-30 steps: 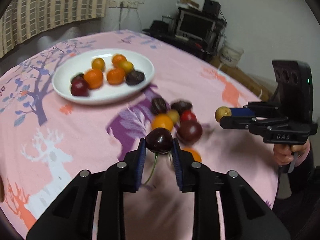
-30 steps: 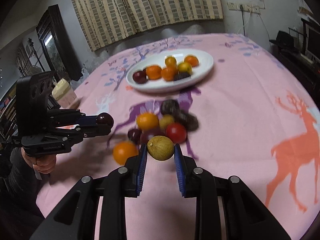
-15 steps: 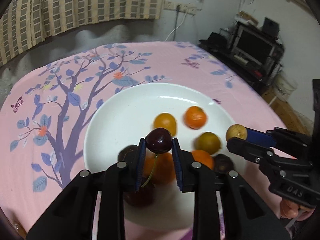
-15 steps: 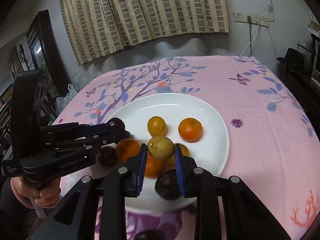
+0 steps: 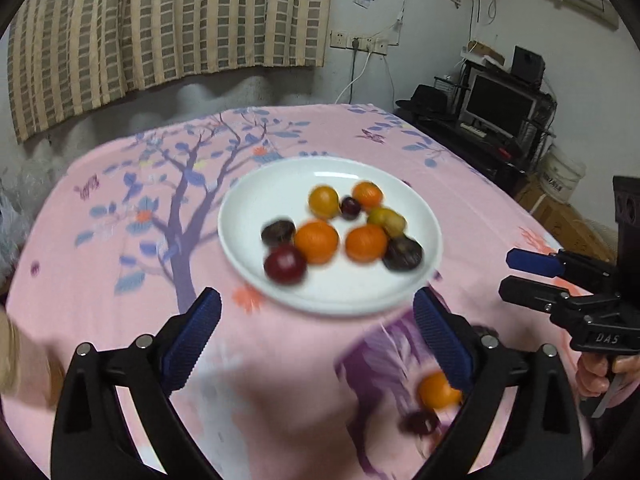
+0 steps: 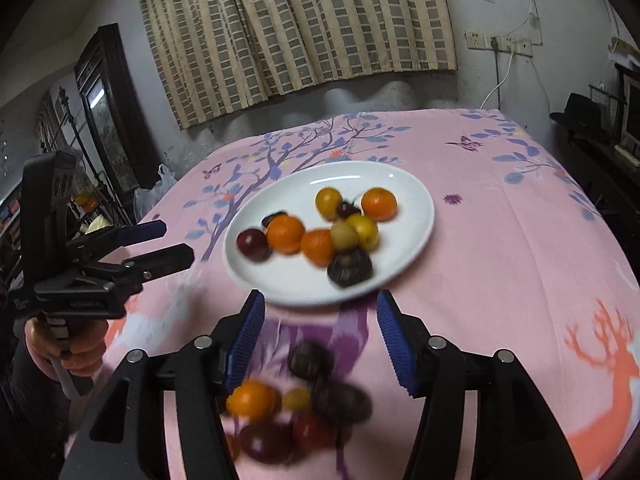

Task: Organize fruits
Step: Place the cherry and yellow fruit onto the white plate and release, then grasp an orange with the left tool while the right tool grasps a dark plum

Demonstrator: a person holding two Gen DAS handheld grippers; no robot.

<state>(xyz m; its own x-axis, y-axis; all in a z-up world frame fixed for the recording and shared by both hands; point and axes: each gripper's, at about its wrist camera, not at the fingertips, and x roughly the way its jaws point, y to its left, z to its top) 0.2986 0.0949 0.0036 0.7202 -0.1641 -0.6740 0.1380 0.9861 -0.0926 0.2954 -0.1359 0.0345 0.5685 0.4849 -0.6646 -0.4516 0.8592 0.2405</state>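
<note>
A white plate (image 5: 248,216) sits mid-table holding several oranges, dark plums, a dark cherry (image 5: 351,208) and a yellow-green fruit (image 5: 386,218). My left gripper (image 5: 316,312) hangs just in front of the plate's near rim, its jaws opening wide with nothing between them. In the right wrist view the same plate (image 6: 416,200) shows the cherry (image 6: 347,210) and the yellow-green fruit (image 6: 344,236) among the others. My right gripper (image 6: 320,304) is also short of the near rim, jaws opening and empty. Each gripper shows in the other's view: right gripper (image 5: 512,274), left gripper (image 6: 174,242).
A blurred pile of loose fruit (image 6: 296,408) lies on the pink patterned tablecloth (image 6: 500,264) just under the right gripper: an orange, plums, a small yellow one. A few show low right in the left wrist view, such as an orange (image 5: 438,390). A computer desk (image 5: 500,120) stands beyond the table's right side.
Both grippers held fruit over the plate, a cherry in the left and a yellow-green fruit in the right. Both have let go and drawn back; the two fruits lie on the plate.
</note>
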